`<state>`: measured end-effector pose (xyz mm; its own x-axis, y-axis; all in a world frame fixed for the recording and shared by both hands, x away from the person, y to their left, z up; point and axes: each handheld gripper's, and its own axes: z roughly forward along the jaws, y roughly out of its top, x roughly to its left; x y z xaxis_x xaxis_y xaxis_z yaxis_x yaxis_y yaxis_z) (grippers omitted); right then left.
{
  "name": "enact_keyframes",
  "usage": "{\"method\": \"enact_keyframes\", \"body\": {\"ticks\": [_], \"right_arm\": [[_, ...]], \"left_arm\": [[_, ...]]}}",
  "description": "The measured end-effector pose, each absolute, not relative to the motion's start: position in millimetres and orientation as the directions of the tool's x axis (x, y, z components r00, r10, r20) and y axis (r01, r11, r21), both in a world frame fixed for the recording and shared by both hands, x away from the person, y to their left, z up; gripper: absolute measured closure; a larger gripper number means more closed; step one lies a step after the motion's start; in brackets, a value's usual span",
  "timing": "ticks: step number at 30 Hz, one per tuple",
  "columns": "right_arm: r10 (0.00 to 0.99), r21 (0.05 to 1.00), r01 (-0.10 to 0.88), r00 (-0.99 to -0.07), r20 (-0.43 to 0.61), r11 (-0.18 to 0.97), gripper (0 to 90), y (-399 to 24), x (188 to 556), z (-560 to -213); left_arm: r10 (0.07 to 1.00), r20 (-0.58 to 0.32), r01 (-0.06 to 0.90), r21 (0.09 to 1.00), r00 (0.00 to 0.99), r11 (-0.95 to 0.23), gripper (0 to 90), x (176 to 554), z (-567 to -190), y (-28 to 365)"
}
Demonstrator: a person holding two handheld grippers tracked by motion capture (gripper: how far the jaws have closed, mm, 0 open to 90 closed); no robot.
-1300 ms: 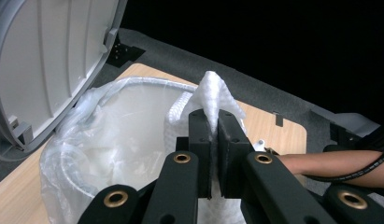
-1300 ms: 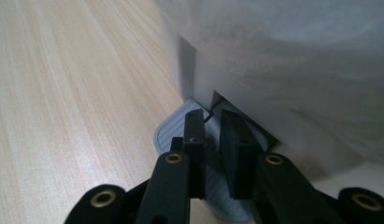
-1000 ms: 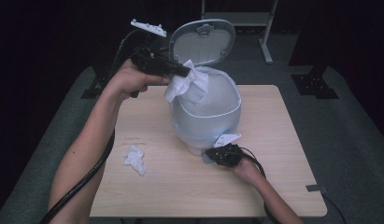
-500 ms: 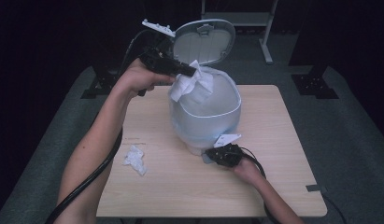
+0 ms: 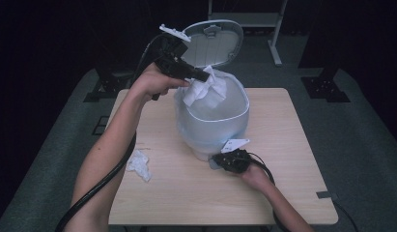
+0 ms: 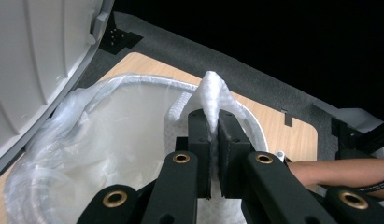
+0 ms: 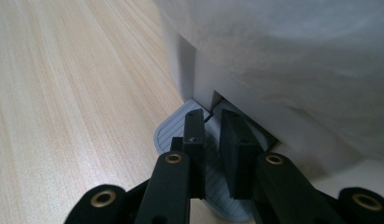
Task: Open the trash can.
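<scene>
1. Wooden table (image 5: 292, 145) carries a small white pedal bin (image 5: 213, 123) with a clear plastic liner (image 6: 82, 140); its lid (image 5: 218, 41) stands open behind the left gripper.
2. Right gripper (image 5: 224, 162) is low at the foot of the bin, its jaws together and resting on the grey pedal (image 7: 173, 135), which I judge keeps the lid up.
3. Left gripper (image 5: 202, 76) is over the bin's mouth, its jaws clamped on a crumpled white tissue (image 6: 213, 91), which hangs above the liner and is not yet dropped.
4. Second crumpled tissue (image 5: 139, 164) lies on the table well below the left gripper, near the person's left forearm (image 5: 114, 140).
5. So the work seems about half done: one tissue is ready for release, one waits for pick-up.
</scene>
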<state>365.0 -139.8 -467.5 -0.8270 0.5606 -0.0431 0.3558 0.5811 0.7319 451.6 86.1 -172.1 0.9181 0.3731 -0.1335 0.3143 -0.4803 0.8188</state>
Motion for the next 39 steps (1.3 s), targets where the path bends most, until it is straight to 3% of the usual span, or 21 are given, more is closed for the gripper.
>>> {"method": "enact_keyframes", "body": {"ticks": [13,39], "right_arm": [[0.562,0.735,0.351,-0.826,-0.049,0.580,79.8,-140,364,-468],[0.563,0.735,0.352,-0.825,-0.049,0.580,79.8,-140,364,-468]], "left_arm": [[0.394,-0.114,0.314,0.812,0.912,-0.492,73.4,456,-182,77],[0.365,-0.142,0.316,0.821,0.920,-0.476,72.2,437,-193,113]]}}
